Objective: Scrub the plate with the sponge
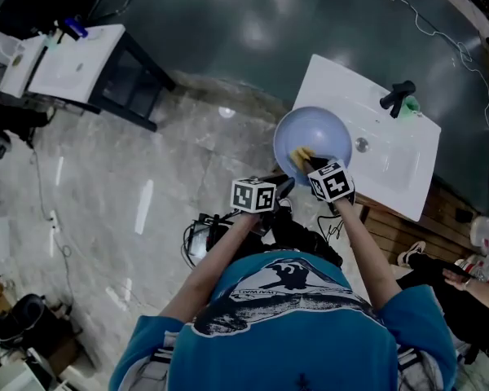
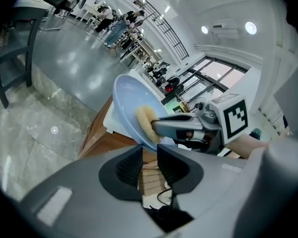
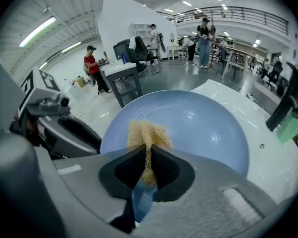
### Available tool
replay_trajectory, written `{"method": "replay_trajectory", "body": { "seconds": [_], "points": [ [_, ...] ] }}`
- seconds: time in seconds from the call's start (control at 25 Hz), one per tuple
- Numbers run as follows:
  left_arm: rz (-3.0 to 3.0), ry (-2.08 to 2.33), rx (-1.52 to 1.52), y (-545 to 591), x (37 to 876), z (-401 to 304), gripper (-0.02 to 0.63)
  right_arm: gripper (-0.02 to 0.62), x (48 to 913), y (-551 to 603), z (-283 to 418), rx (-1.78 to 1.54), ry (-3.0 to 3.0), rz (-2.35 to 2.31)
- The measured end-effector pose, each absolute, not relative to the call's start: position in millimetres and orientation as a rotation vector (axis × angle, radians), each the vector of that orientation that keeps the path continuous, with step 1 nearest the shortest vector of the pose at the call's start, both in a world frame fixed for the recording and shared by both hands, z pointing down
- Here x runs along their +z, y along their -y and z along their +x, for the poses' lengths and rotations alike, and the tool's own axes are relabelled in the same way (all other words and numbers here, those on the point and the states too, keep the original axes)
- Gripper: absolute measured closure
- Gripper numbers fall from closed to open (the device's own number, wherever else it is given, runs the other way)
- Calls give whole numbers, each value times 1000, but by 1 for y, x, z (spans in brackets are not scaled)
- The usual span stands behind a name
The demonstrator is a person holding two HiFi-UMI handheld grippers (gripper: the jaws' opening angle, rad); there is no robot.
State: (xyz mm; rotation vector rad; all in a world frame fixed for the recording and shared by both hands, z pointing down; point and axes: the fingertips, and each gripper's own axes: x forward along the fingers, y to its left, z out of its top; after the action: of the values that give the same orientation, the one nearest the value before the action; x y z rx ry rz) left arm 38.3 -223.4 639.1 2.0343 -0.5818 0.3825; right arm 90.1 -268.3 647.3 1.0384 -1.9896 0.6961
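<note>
A pale blue plate point(image 1: 314, 137) is held tilted above the near left corner of a white sink unit point(image 1: 391, 165). My left gripper point(image 1: 284, 187) grips the plate's near rim; in the left gripper view the plate point(image 2: 129, 103) runs down into the narrow gap of that gripper point(image 2: 150, 150). My right gripper point(image 1: 312, 164) is shut on a yellow sponge point(image 1: 301, 156) and presses it on the plate's face. In the right gripper view the sponge point(image 3: 148, 135) is squeezed between that gripper's point(image 3: 148, 155) black pads, against the plate point(image 3: 208, 123). The left gripper point(image 3: 87, 135) shows at the plate's left edge.
A black tap point(image 1: 397, 98) and a green item stand at the sink's far side. A second white sink unit point(image 1: 73, 59) stands at the far left on the marble floor. A black device with cables point(image 1: 204, 239) lies by my feet. A person point(image 1: 473, 287) sits at the right.
</note>
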Motion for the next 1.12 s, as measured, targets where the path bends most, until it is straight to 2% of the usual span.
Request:
{"method": "replay_trajectory", "body": {
  "seconds": [0.2, 0.48, 0.88, 1.12],
  "points": [
    [2028, 567, 387, 222, 638, 38, 515, 565, 649, 248, 68, 627, 1990, 896],
    [1995, 539, 383, 218, 642, 41, 515, 565, 646, 249, 69, 713, 2019, 852],
    [2001, 520, 386, 218, 642, 43, 509, 565, 631, 306, 185, 698, 1818, 1194],
    [1982, 528, 359, 220, 641, 43, 505, 563, 649, 305, 206, 685, 1676, 1168]
  ]
}}
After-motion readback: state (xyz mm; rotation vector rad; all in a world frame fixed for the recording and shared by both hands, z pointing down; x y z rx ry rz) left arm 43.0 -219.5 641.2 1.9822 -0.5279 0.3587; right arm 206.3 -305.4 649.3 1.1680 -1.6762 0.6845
